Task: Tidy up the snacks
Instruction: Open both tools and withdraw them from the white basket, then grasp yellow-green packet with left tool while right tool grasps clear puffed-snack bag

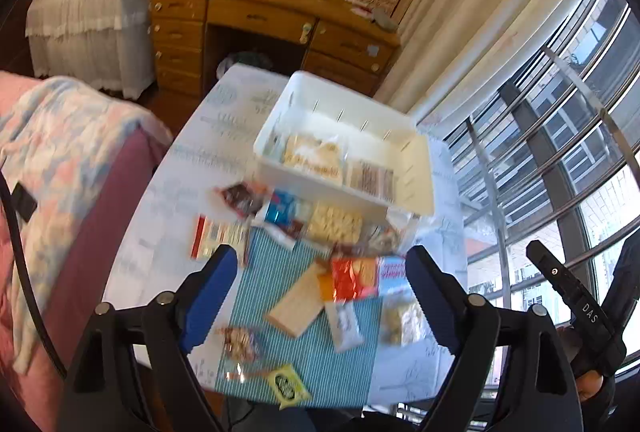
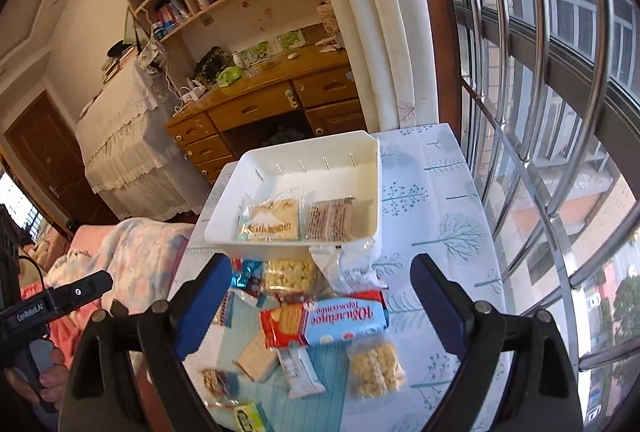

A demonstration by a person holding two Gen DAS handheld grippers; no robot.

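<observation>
A white bin (image 1: 416, 184) (image 2: 372, 192) stands on the table and holds two snack packs: a pale cracker pack (image 2: 272, 218) and a brown-printed pack (image 2: 330, 218). Several loose snacks lie on a teal striped mat (image 1: 280, 292) in front of it, among them a red and blue biscuit pack (image 2: 324, 320), a tan wafer bar (image 1: 298, 304) (image 2: 256, 358), a clear puffs bag (image 2: 376, 368) and a yellow candy (image 1: 286, 386). My left gripper (image 1: 320, 264) and my right gripper (image 2: 318, 276) hover above the pile, both open and empty.
A wooden desk (image 1: 264, 20) with drawers stands behind the table. A sofa with a pink and blue blanket (image 1: 52, 152) is on the left. Window bars (image 2: 540, 152) run along the right. The table has a white tree-print cloth (image 2: 436, 200).
</observation>
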